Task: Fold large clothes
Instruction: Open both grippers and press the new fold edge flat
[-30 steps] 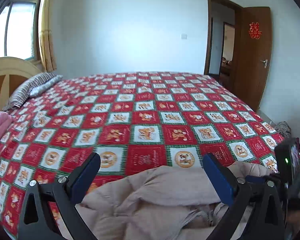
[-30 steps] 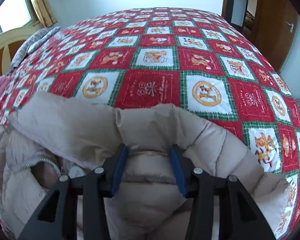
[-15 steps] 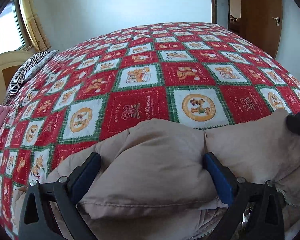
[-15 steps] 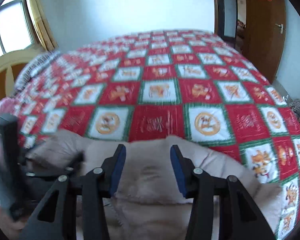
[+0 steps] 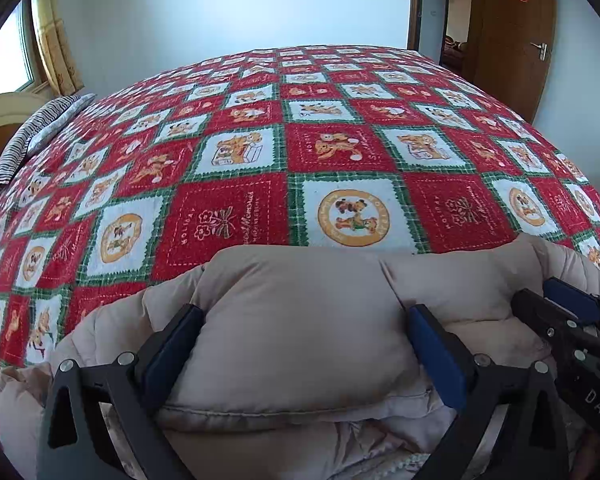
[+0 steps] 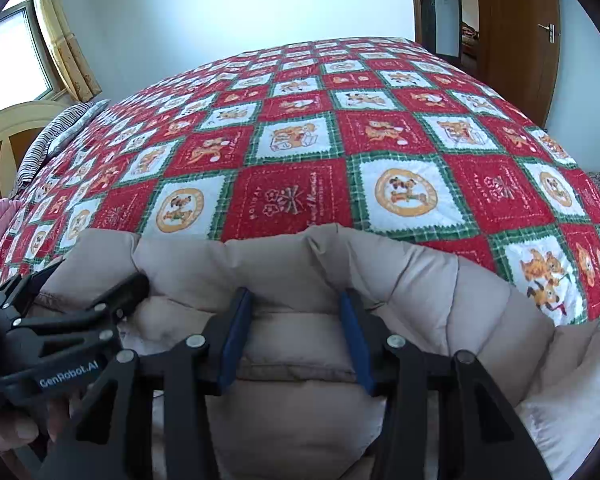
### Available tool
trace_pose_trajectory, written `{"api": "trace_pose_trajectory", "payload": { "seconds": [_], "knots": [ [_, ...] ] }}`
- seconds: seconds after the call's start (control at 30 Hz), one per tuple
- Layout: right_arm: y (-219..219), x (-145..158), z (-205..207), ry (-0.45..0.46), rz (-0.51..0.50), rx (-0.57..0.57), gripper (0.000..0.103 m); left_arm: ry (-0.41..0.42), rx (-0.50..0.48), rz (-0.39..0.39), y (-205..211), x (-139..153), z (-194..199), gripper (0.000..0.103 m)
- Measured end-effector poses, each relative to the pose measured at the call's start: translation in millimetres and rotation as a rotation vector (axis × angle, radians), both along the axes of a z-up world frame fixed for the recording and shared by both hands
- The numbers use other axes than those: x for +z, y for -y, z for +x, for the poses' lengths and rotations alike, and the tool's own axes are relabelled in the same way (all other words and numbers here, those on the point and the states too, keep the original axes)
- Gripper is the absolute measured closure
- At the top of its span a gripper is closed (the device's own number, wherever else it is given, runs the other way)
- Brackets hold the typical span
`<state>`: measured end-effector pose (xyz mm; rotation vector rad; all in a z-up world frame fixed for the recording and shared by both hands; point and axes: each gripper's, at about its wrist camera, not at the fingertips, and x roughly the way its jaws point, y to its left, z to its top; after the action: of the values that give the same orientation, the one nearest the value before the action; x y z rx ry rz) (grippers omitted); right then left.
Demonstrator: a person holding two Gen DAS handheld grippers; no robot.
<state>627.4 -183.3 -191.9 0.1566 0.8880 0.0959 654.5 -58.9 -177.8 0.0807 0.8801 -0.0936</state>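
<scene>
A beige puffer jacket (image 5: pixel 300 312) lies bunched at the near edge of the bed and also fills the lower half of the right wrist view (image 6: pixel 420 288). My left gripper (image 5: pixel 300 340) is open, its wide-apart jaws straddling a puffed fold of the jacket. My right gripper (image 6: pixel 296 332) has its jaws closed on a quilted fold of the jacket. The right gripper shows at the right edge of the left wrist view (image 5: pixel 568 320), and the left gripper at the left edge of the right wrist view (image 6: pixel 68 312). The two are close side by side.
A red, green and white patchwork bedspread (image 5: pixel 340 148) covers the bed beyond the jacket. A striped pillow (image 5: pixel 40 132) and a cream headboard (image 5: pixel 4 112) are at the left. A wooden door (image 5: pixel 512 40) stands at the back right. Pink fabric (image 6: pixel 0 216) lies at the left edge.
My left gripper dropped from above the bed onto the jacket, its jaws now around a fold. My right gripper kept its grip and drew level beside the left one.
</scene>
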Motion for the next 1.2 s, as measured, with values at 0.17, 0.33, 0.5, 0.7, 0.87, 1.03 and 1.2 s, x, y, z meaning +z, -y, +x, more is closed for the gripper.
{"api": "trace_pose_trajectory", "payload": {
  "seconds": [0.17,0.33,0.5,0.7,0.87,1.03,1.2],
  "knots": [
    [-8,-4,2,-0.004,-0.043,0.001,0.054,-0.001,0.011,0.01,2,-8,1,0.001],
    [-13,-8,3,-0.009,-0.078,0.0,0.053,-0.013,0.014,0.02,3,-14,5,0.001],
    [-18,-10,4,-0.011,-0.108,-0.001,0.053,-0.025,0.016,0.025,4,-16,8,0.001],
    [-19,-11,5,-0.015,-0.118,-0.001,0.053,-0.03,0.021,0.035,5,-18,9,0.001],
    [-22,-12,6,-0.02,-0.139,0.002,0.052,-0.033,0.021,0.039,6,-19,10,0.001],
    [-24,-13,7,-0.023,-0.158,0.005,0.052,-0.032,0.02,0.039,6,-19,10,0.001],
    [-27,-14,8,-0.027,-0.177,0.008,0.051,-0.033,0.018,0.039,6,-19,10,0.001]
  ]
}}
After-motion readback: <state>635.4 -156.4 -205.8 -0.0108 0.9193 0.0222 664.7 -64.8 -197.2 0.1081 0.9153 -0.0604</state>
